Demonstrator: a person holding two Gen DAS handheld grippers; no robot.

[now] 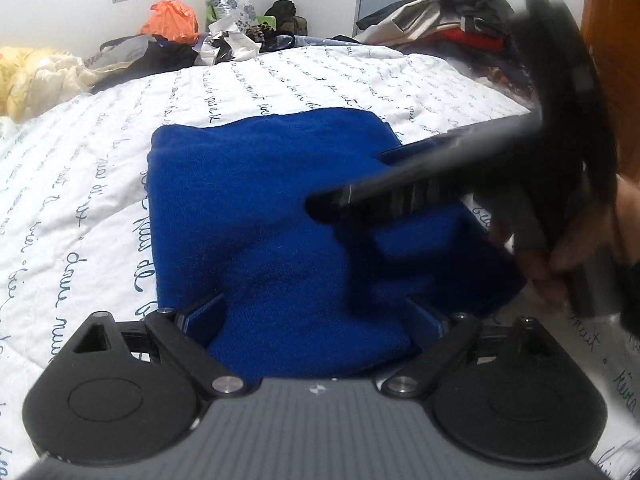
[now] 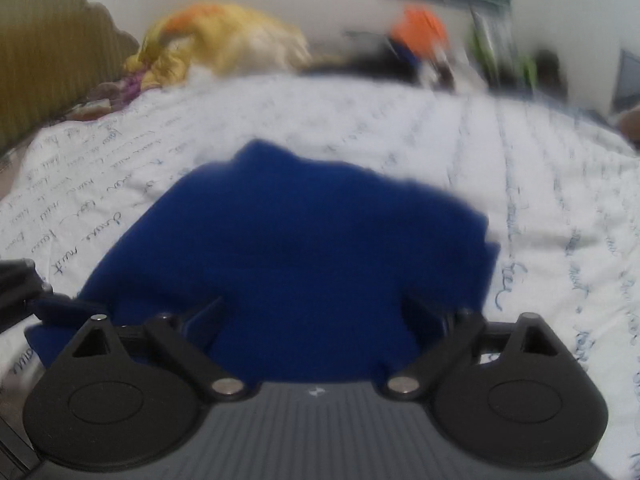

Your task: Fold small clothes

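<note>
Because the blue knitted garment (image 1: 260, 208) is soft, limp and light, you should expect it to sag and drape wherever you do not support it, and to slide little on the quilted bed cover (image 1: 80, 184). It lies already folded into a thick, roughly square bundle on the middle of the bed, well away from the clutter along the bed's far edge. Your left claw (image 1: 316, 316) sits at the bundle's near edge with its fingers spread wide, the cloth bulging up between them; they bracket the fabric but do not look pinched on it. Your right claw (image 2: 316, 316) is likewise spread apart over the bundle, coming in from the bed's right side, though that view is blurred, so whether its pads touch the knit is hard to say. In the left view its dark body crosses above the garment, also smeared by motion.

The stacked layers will likely shift against one another, so take hold at a folded edge or corner and catch every layer at once, not just the top one. A thick knit like this seems forgiving of a firm squeeze. Lifting from two corners of the same edge should keep the fold square; a single central pinch would probably let both sides droop and open.
</note>
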